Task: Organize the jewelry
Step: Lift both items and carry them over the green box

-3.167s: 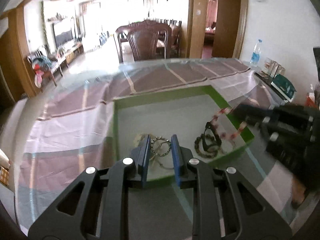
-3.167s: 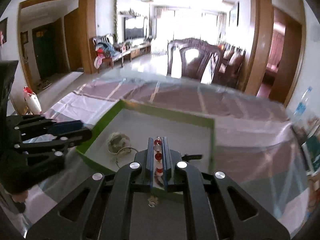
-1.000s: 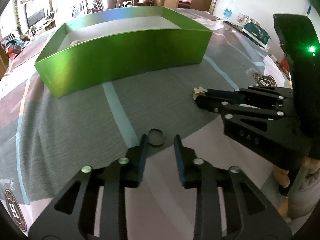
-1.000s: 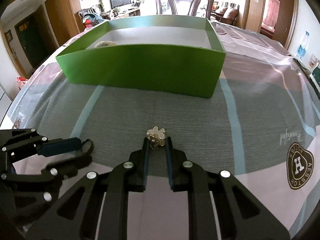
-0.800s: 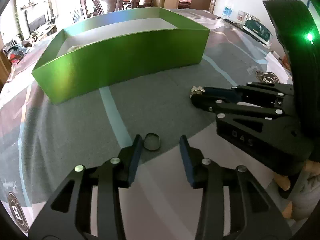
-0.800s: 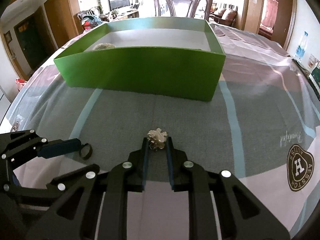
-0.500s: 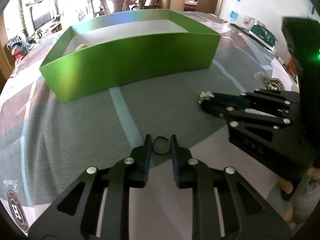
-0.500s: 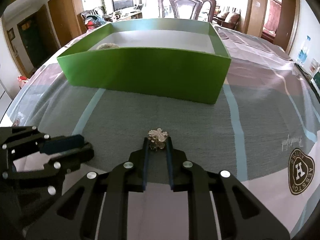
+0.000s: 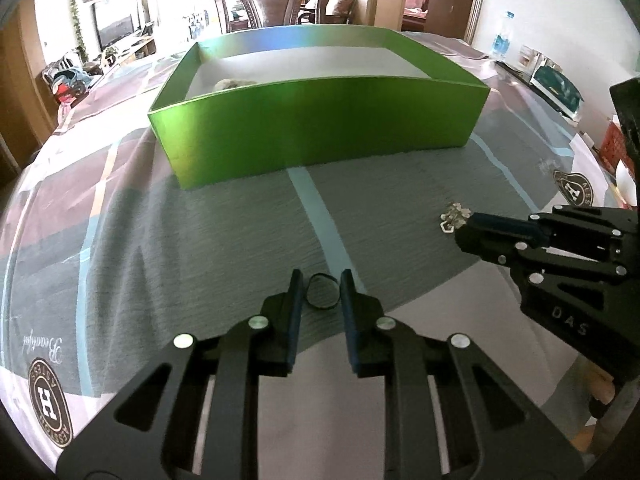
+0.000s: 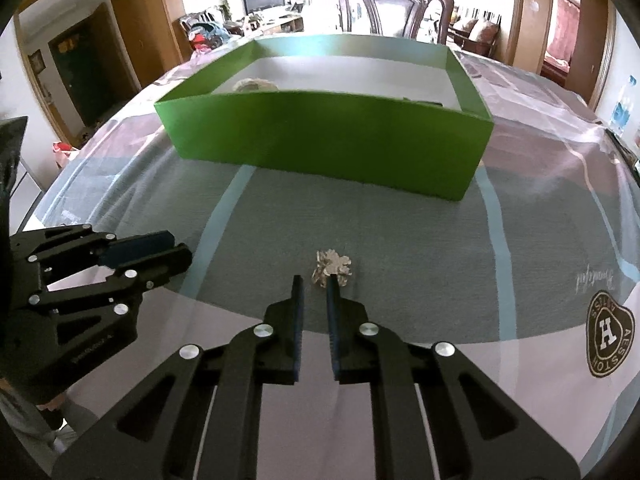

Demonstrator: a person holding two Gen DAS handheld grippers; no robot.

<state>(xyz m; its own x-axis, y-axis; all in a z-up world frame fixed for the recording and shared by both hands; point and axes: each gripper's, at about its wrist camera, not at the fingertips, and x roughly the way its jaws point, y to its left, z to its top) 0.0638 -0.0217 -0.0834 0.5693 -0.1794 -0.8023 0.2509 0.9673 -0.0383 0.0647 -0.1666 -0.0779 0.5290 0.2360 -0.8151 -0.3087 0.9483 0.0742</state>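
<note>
A green box (image 9: 320, 120) with a white floor stands on the table and holds some pale jewelry at its back left; it also shows in the right wrist view (image 10: 328, 136). A small dark ring (image 9: 321, 292) lies on the cloth between the tips of my left gripper (image 9: 319, 292), whose jaws stand apart around it without gripping. A silver brooch (image 10: 333, 267) lies just off the right fingertip of my right gripper (image 10: 314, 286), which is open and empty. The brooch also shows in the left wrist view (image 9: 454, 214), at the tip of the right gripper (image 9: 468, 232).
The table wears a grey, blue-striped cloth (image 9: 200, 240) with logo badges under clear plastic. Boxes and a water bottle (image 9: 500, 42) stand at the table's far right edge. Wooden chairs (image 10: 396, 4) stand behind the table.
My left jaws have opened a little, and the ring now lies loose between them. My right gripper has let go of the brooch, which now lies just off its right fingertip.
</note>
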